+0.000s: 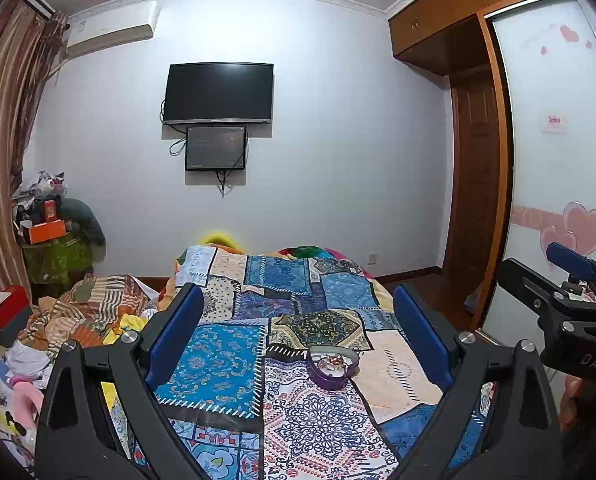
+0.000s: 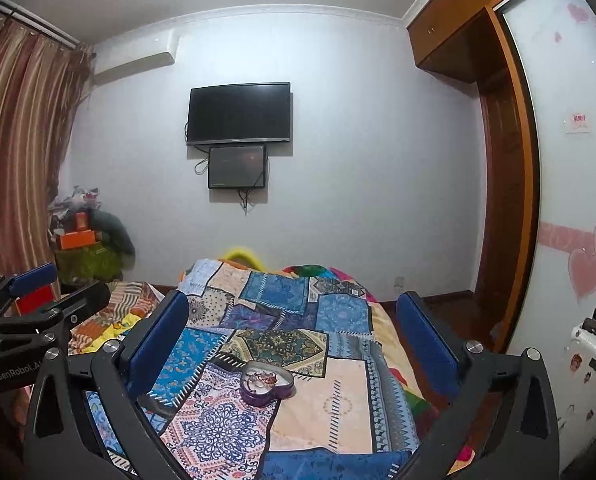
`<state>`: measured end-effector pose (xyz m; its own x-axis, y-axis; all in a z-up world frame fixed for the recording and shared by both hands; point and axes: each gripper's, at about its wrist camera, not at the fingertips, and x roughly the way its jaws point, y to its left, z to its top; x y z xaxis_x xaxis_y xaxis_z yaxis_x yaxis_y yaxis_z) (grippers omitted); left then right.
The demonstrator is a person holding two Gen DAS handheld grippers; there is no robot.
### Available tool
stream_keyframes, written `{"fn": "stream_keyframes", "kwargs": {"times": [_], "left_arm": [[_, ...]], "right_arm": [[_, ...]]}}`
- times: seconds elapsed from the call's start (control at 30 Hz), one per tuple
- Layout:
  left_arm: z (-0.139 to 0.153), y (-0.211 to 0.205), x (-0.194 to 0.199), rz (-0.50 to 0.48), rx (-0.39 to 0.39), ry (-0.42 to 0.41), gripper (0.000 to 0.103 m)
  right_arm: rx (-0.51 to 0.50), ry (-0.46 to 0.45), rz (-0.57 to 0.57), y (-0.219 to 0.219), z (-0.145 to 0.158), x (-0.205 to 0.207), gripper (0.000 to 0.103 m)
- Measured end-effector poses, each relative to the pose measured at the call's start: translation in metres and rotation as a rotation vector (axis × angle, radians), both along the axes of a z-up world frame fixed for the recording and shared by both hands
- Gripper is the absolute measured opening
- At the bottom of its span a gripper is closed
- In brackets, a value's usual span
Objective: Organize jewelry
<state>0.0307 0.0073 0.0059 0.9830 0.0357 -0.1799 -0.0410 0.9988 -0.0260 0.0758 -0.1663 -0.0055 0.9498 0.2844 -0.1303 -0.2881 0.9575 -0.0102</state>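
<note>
Nearest the lenses, both claws are standing wide apart and gripping nothing: the left gripper (image 1: 298, 332) and the right gripper (image 2: 294, 336) are each framing bare patchwork quilt (image 1: 218, 360). Just beyond the fingertips, the heart-shaped purple tin (image 1: 331, 364) is sitting lidless on the quilt, with a small tangle of jewelry (image 1: 331, 360) lying inside it. Judging by looks, the tin is probably light and stiff with a thin, slick wall, so pinching across its rim is likely the surest hold; the soft bedding beneath may be letting it tip. The pieces inside are looking fine, snag-prone and easy to drop, best taken one at a time by a loop or chain. The right wrist view is showing the tin's heart outline (image 2: 266, 383) more plainly, plus a white cabinet (image 2: 589, 356) carrying small bottles. The left wrist view alone is showing heaped clothes (image 1: 94, 316) beside the bed. Farthest off, a television (image 1: 218, 94) is hanging on the wall.
</note>
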Motion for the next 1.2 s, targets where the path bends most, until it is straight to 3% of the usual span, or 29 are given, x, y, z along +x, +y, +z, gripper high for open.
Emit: {"fn": "stream_keyframes", "kwargs": {"times": [0.13,1.2], "left_arm": [[0.0007,-0.0027,-0.0013,0.002,0.002,-0.003,0.102],[0.0021,-0.0046,0.0014,-0.004,-0.006,0.004,0.102]], "right_arm": [[-0.001,0.006,-0.001,0.0005,0.001,-0.0004,0.103],[-0.009,0.018,0.001,0.0021,0.0006,0.0004,0.103]]}}
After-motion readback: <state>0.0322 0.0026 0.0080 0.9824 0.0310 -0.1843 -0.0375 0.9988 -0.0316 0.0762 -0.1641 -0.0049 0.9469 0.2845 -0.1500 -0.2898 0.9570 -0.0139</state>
